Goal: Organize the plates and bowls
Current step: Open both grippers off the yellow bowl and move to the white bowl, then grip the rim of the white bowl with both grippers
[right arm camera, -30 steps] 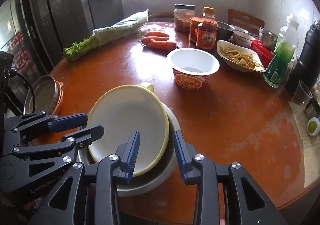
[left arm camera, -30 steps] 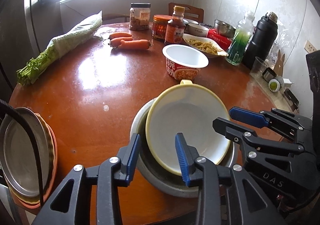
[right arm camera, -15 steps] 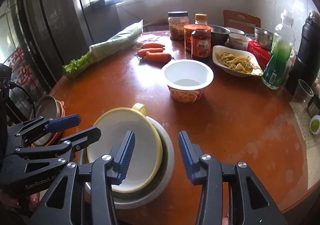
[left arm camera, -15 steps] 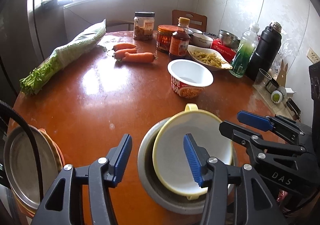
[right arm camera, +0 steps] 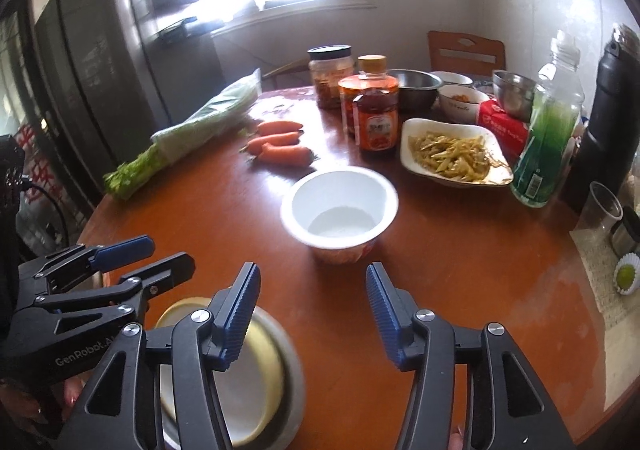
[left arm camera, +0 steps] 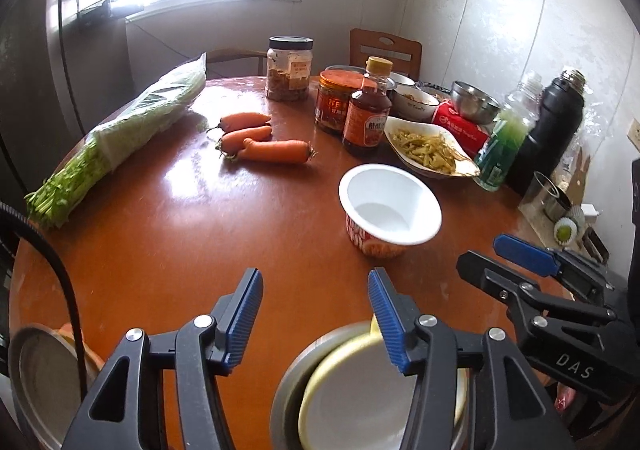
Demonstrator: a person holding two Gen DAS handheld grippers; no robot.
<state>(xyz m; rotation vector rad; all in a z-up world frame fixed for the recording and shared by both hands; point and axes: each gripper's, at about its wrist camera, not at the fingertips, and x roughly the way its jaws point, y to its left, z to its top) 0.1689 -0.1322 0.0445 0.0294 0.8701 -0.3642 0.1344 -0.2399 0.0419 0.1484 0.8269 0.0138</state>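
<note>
Yellow bowl [left arm camera: 368, 394] nested in steel bowl [left arm camera: 292, 382], low at near table edge; stack released, nothing pinched; next candidate by judgement: white paper bowl [right arm camera: 340, 209] at table centre.

Left gripper [left arm camera: 316, 314]: jaws spread, just been opening, right blue pad overlapping the yellow rim in view but not pressing it; nothing between pads except bare table [left arm camera: 160, 234].
Right gripper [right arm camera: 312, 310]: jaws spread, just been opening further; nothing between pads; nested pair down-left, behind left finger; paper bowl ahead of tips, apart, slightly left of the gap's centre line.

Step advice, judgement only:
- go for the paper bowl with right gripper; already lined up closest;
- approach rim from near side, one pad inside, one outside wall; thin wall, so light squeeze, else buckles;
- lift straight before traversing; sauce bottle [right arm camera: 376, 117] and dish of yellow vegetables [right arm camera: 452, 153] close behind, so avoid pushing forward;
- set into yellow bowl centred, low release; tilted yellow bowl may rock;
- keep left gripper clear of the drop path, or steady steel rim with it.

Other stack: steel plate [left arm camera: 44, 382] on orange plates at far left edge, partly cut off; well apart from both grippers. Remaining steel bowl [right arm camera: 514, 93] at back right, not yet gathered.
</note>
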